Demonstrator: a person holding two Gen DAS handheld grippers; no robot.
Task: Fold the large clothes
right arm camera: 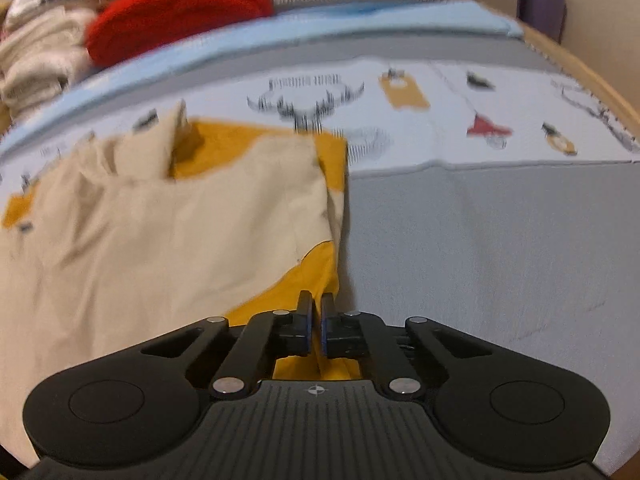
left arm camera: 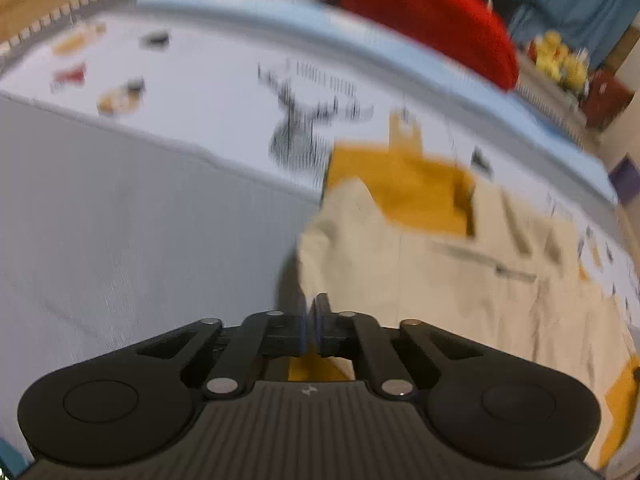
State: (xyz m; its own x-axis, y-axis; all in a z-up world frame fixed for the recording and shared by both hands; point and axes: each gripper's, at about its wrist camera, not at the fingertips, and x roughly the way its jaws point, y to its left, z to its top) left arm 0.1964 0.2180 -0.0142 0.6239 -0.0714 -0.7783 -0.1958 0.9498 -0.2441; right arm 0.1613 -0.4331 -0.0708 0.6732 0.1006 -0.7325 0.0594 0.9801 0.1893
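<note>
- Lying rumpled on the grey bedspread, the beige-and-mustard garment shows its mustard lining at the far and near edges.
- Left gripper: jaws nearly together, pinching the garment's near-left corner.
- Right gripper: jaws narrowly parted, mustard hem between them at the near-right corner.

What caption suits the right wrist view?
Right gripper pinching the beige-and-mustard garment at its edge on the bed.

The jacket is matt beige cloth with a mustard lining. It lies on a bed sheet of fine-woven grey cloth. Each hand-held gripper is matt black plastic with shiny metal pins. The red cushion looks plush.
</note>
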